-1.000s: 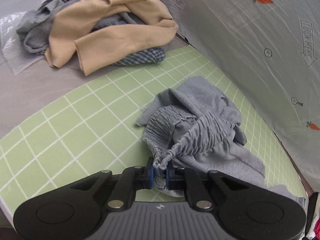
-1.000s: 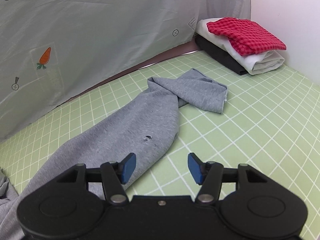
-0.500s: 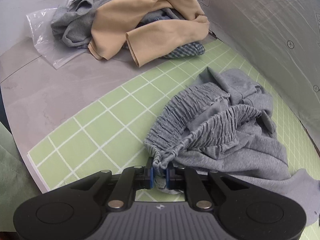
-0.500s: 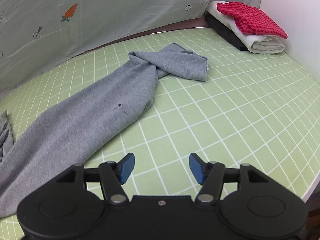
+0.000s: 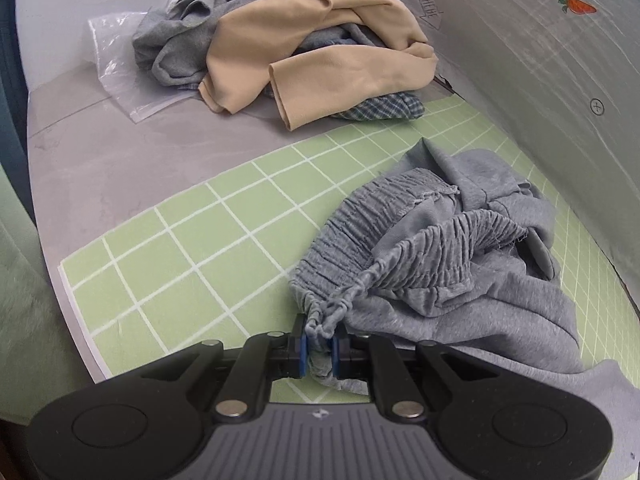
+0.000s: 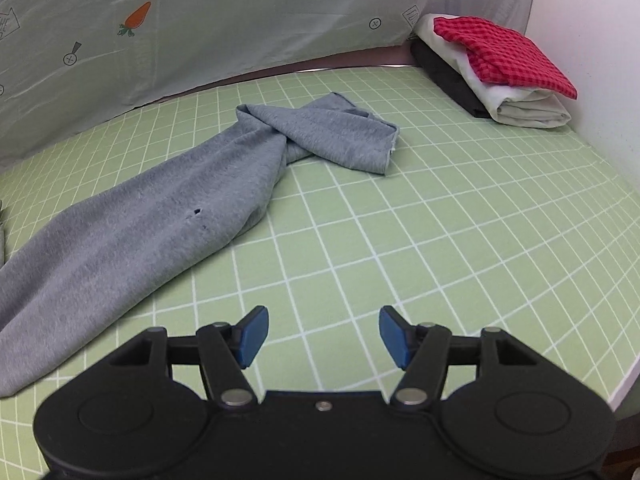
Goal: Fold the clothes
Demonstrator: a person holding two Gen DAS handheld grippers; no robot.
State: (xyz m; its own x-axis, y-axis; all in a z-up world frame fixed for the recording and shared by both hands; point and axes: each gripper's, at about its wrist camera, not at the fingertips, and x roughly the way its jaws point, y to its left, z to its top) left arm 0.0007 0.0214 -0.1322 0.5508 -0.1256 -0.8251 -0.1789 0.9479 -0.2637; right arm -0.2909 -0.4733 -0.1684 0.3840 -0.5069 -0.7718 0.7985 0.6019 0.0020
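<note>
A: Which step is this?

B: My read is spreading out, before any fold. The left gripper (image 5: 319, 350) has its fingers (image 5: 303, 350) clamped on the waistband (image 5: 404, 248) of the grey pants (image 5: 460, 280), right at the drawstring (image 5: 344, 300) end. The pants lie on the green mat (image 5: 208, 252), bunched at the waist.

A: And the rest of the pants?

B: One leg (image 6: 160, 216) runs away from the waist across the mat (image 6: 440, 220), its far end folded back over itself toward the curtain (image 6: 240, 20). So the pants are neither flat nor straight.

A: The right gripper?

B: The right gripper (image 6: 323, 336) hangs low over bare mat beside the leg, fingers (image 6: 394, 336) wide apart, holding nothing. It points toward the folded stack (image 6: 500, 64) at the mat's far corner.

A: What does the next move call for?

B: I'd judge the free hand needs a second hold, either the other side of the waistband or that doubled-over leg end, so the two can pull the cloth taut and lay it flat. The knit looks limp and will drag.

A: Pose of the left?

B: Low, near the mat's edge, aimed across it toward the unfolded pile (image 5: 312, 48) on the desk (image 5: 120, 160) beyond the mat.
</note>
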